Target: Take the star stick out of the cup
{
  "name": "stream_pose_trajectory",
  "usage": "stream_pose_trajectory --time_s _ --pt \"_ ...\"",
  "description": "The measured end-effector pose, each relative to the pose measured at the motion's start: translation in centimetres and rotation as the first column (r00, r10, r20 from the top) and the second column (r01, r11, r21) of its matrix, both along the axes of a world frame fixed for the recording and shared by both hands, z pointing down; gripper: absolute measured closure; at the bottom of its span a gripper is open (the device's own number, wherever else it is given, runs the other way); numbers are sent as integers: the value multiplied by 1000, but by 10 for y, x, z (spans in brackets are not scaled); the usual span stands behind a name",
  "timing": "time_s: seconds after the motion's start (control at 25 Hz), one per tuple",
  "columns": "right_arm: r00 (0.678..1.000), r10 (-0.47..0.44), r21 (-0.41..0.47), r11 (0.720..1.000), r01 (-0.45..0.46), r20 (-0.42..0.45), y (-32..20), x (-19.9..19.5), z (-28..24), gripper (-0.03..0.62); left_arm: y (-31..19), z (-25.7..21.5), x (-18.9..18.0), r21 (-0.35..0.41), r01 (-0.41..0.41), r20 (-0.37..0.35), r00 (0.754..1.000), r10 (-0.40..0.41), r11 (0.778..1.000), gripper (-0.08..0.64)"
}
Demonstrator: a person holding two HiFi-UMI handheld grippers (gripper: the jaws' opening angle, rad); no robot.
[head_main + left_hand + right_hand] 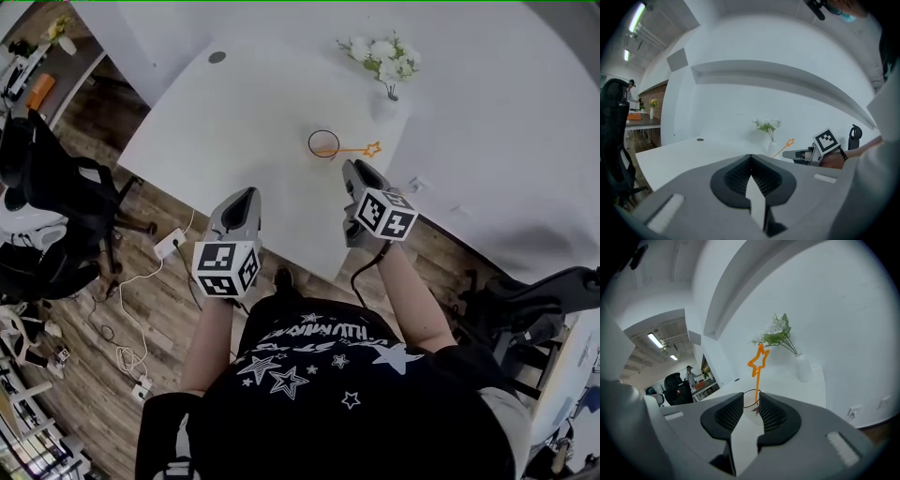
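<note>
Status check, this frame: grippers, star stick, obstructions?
Left gripper shut, empty. Right gripper open, short of cup. Star stick leaning in cup, untouched. Flower vase beyond, not blocking.

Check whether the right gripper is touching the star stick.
Apart. Its own view shows the right gripper open, the star stick standing in the cup beyond the jaw tips.
</note>
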State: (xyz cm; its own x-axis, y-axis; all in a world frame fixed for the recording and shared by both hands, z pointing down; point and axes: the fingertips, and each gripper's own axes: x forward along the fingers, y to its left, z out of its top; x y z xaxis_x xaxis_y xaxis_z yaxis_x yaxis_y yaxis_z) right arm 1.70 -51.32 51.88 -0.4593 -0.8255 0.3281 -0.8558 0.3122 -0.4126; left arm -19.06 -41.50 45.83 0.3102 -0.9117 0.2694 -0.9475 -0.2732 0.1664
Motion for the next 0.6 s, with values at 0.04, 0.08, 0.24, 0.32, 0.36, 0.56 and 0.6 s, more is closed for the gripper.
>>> stream_pose_trajectory --time_s 0.04,0.08,0.24,0.32,0.36,0.56,0.6 --pt "1000 6 -4 1000 -6 -6 -6 -1 2 474 -6 1 -2 -2 -4 0 1000 4 1000 557" --pt "1000 14 -7 1000 -14 -12 -11 -2 4 469 -11 2 -4 -4 -8 0 1000 8 1000 557" --pt "998 50 -20 999 -50 -25 -27 1 10 471 -30 4 -7 -10 -32 -3 999 32 999 557" --pt "998 63 -20 998 -64 -25 -32 0 10 480 -38 5 -8 -11 -44 -4 999 44 999 557" --pt "997 71 -19 997 -72 -29 -34 0 10 486 -41 5 -8 -12 -49 -5 999 49 999 557" --pt "995 91 -9 996 -92 -44 -36 1 8 554 -48 7 -8 -16 -64 -9 998 64 998 557" --pt "995 88 -5 996 -89 -43 -35 0 6 557 -49 7 -8 -16 -65 -10 998 65 998 557"
